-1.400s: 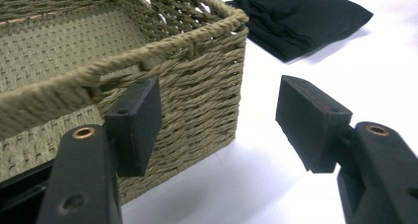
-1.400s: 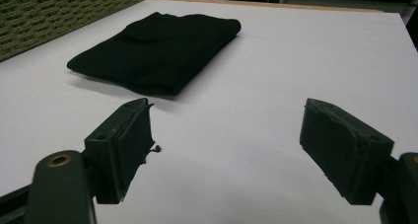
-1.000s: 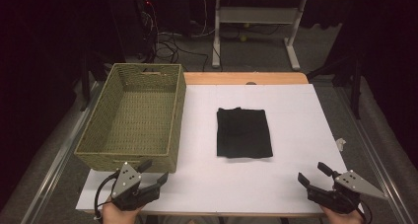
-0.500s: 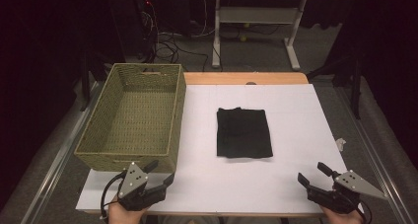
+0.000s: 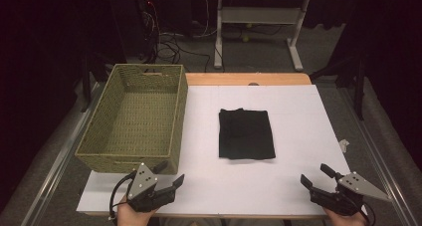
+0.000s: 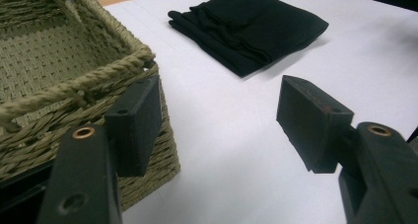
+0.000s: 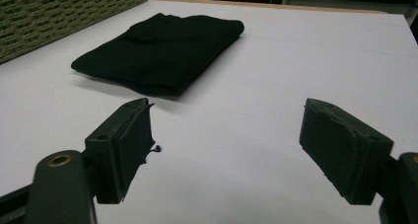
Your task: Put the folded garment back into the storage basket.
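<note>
A folded black cloth point(image 5: 246, 133) lies flat in the middle of the white table point(image 5: 278, 186). It also appears ahead in the left gripper view point(image 6: 249, 26) and in the right gripper view point(image 7: 162, 51). A woven green basket point(image 5: 137, 119) stands at the left with nothing visible inside it. My left gripper point(image 5: 169, 173) sits at the table's front edge, just before the basket's near right corner point(image 6: 143, 56), jaws open with nothing between them. My right gripper point(image 5: 316, 174) rests at the front right, open and holding nothing, angled toward the cloth.
Beyond the table's far wooden edge point(image 5: 244, 79) stand a white desk frame point(image 5: 259, 22) and loose cables point(image 5: 169, 42) on the floor. A small pale scrap point(image 5: 343, 145) lies off the table's right edge. A metal rail point(image 5: 54, 161) runs along the left side.
My left gripper has shifted a little to the right along the front edge and turned toward the cloth. The right gripper, the cloth and the basket have stayed put.
</note>
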